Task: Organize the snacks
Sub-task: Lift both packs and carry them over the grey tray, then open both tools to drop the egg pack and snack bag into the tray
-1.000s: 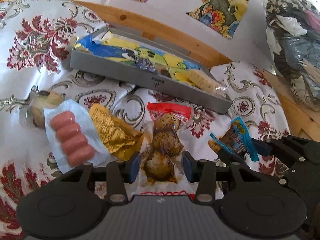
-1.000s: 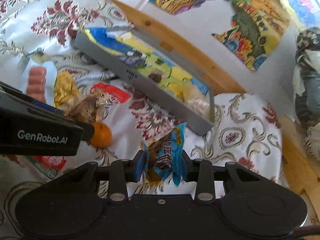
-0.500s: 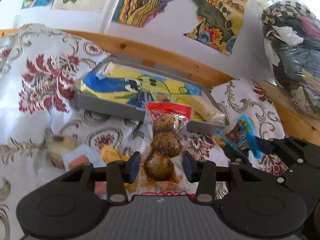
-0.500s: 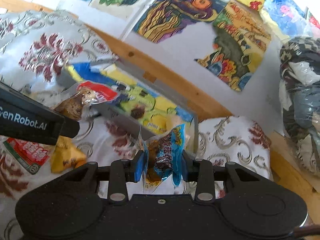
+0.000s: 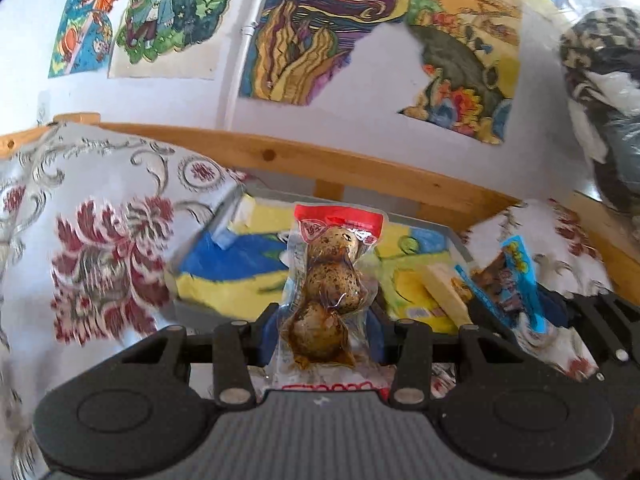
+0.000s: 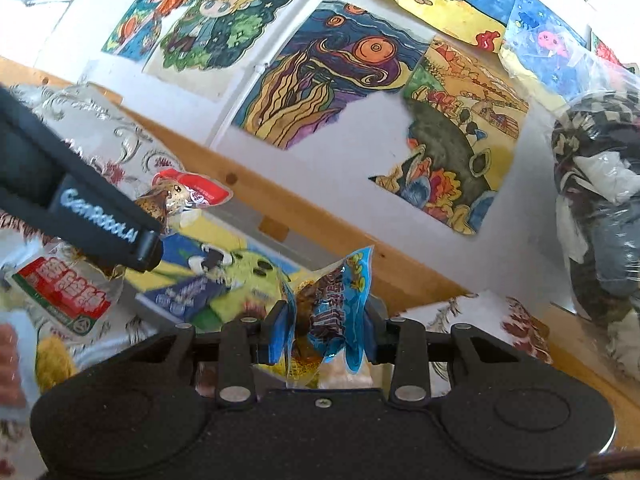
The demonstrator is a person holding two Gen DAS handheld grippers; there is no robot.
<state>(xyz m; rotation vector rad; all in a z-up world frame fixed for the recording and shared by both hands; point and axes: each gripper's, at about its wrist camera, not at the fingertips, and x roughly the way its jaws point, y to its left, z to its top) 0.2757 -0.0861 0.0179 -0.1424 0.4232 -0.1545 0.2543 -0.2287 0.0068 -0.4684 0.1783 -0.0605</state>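
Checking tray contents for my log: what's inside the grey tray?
The grey tray holds blue-and-yellow packets and a pale wrapped bar; the egg pack held by the left gripper hides its middle.

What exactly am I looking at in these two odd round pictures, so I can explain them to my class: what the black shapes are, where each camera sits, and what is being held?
A person holds a two-finger gripper in each hand; no robot arm is involved. Each picture comes from a fisheye camera on one gripper, looking forward along its fingers, so the black shapes at the bottom are the tool itself.

In the left camera's view, the left gripper clamps a clear pack of speckled eggs. In the right camera's view, the right gripper clamps a blue snack packet.

Both are raised above a flowered cloth. Behind them is a grey tray already holding colourful packets. Painted pictures hang on the wall.
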